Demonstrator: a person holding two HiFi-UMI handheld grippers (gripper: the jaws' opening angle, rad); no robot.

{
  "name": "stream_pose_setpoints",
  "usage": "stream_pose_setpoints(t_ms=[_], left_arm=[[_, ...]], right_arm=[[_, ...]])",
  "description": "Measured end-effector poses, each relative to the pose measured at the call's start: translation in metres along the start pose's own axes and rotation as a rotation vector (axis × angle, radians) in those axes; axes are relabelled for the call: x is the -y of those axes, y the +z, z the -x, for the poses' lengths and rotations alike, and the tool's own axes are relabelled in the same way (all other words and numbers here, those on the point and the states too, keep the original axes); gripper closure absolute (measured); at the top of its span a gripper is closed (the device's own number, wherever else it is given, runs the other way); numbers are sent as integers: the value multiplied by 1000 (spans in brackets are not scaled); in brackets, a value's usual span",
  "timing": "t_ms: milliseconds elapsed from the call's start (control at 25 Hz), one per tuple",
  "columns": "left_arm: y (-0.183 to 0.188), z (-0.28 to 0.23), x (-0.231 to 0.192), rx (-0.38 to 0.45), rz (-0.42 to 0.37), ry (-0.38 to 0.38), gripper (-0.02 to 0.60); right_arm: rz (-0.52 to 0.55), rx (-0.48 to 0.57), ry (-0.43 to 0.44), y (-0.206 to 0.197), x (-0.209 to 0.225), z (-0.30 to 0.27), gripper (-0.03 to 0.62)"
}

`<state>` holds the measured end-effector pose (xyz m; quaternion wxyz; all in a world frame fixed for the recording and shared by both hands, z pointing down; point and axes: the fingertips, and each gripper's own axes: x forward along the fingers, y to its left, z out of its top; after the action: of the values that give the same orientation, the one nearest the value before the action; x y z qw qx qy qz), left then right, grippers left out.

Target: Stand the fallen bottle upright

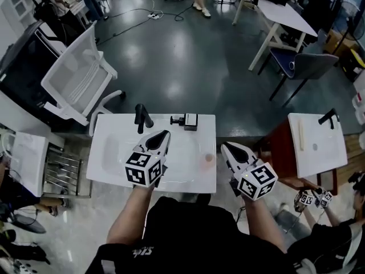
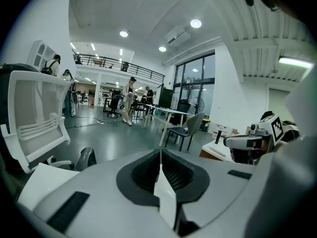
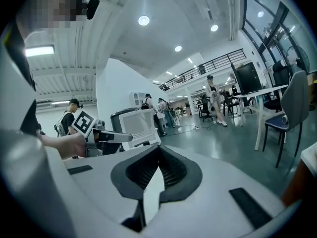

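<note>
Open office, grey floor; a white table [image 1: 114, 153] is seen below. The left gripper [image 1: 164, 134] is held over it, jaws pressed together, nothing between. The right gripper [image 1: 224, 146] is held just off the table's right edge, likewise closed and empty. A small pinkish object [image 1: 209, 159], possibly the bottle, is seen near that edge; too blurred to confirm.

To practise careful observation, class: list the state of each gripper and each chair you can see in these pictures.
left gripper: shut, nothing between its jaws.
right gripper: shut, nothing between its jaws.
white chair: upright, nobody in it.
grey chair: upright, nobody in it.
</note>
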<state>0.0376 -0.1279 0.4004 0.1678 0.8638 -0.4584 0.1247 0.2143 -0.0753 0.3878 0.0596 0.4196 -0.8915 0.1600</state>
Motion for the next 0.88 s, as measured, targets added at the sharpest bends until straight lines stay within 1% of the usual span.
stream_pose_setpoints(t_ms=[160,360,520,600,680,760,800,880], left_arm=[[-10,-22,-3,-24,12,30,555],[-20,-38,-27,-66,20,67,554],[-30,-57,-48,-86,34,65,554],[-37,-68,-60,-94,47,58,554],[-47,-82,-72,-117,51,46,553],[-60,-99,-85,-151,38,37,548],[-68,-108,-92,-167,35,36,531],[-83,-125,-104,-196,51,30,454]], right_arm=[[-10,-31,50,-14,26,-24,579],[-4,-81,91,-21,37,-64,579],[34,-148,92,-26,45,-104,577],[54,-181,94,-29,46,-124,564],[79,-218,94,-34,48,-145,545],[99,-253,91,-38,51,-168,531],[107,-271,89,-41,54,-179,524],[123,-313,83,-47,59,-199,508]])
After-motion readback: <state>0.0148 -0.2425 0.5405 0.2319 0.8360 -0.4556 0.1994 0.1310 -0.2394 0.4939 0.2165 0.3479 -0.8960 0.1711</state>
